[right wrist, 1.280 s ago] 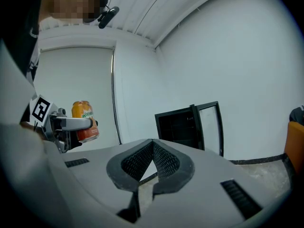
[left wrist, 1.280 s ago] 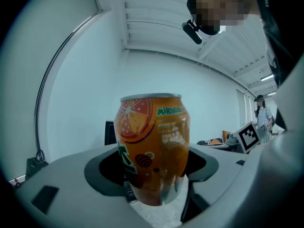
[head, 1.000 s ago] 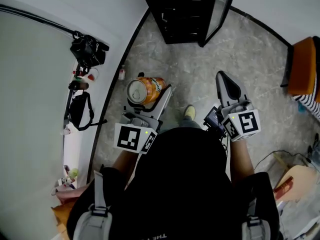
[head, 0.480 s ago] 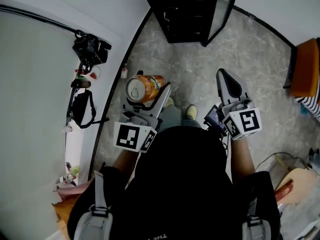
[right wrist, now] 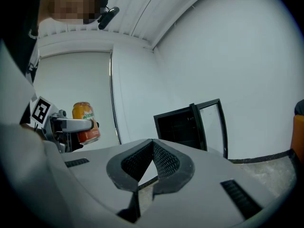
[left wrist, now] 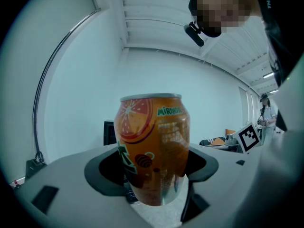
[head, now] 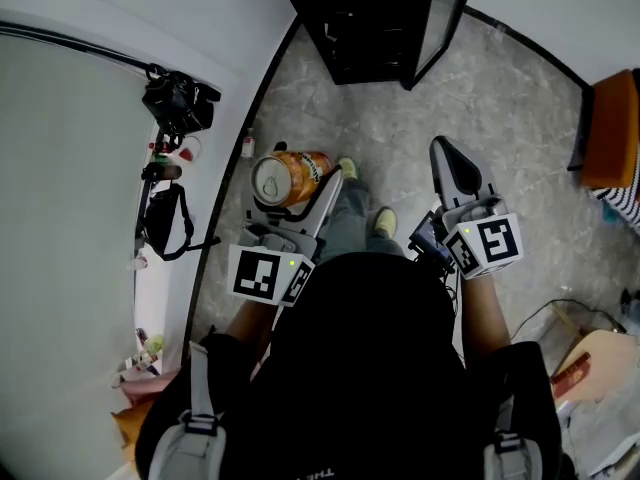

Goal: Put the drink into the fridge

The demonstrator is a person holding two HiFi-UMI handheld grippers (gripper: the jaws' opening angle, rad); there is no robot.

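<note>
Left gripper view: orange can upright in tight pinch of left hand-held gripper.

The drink can is glossy printed metal with a bare silver lid. The left gripper and right gripper are matt grey plastic. At twelve o'clock, the fridge door is glossy glass, and the floor is smooth and marbled.

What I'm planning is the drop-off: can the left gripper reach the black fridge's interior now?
Probably yes: the black fridge stands ahead, glass door swung open, only grey floor between it and the left gripper, whose fingers grip the orange soda can.
</note>
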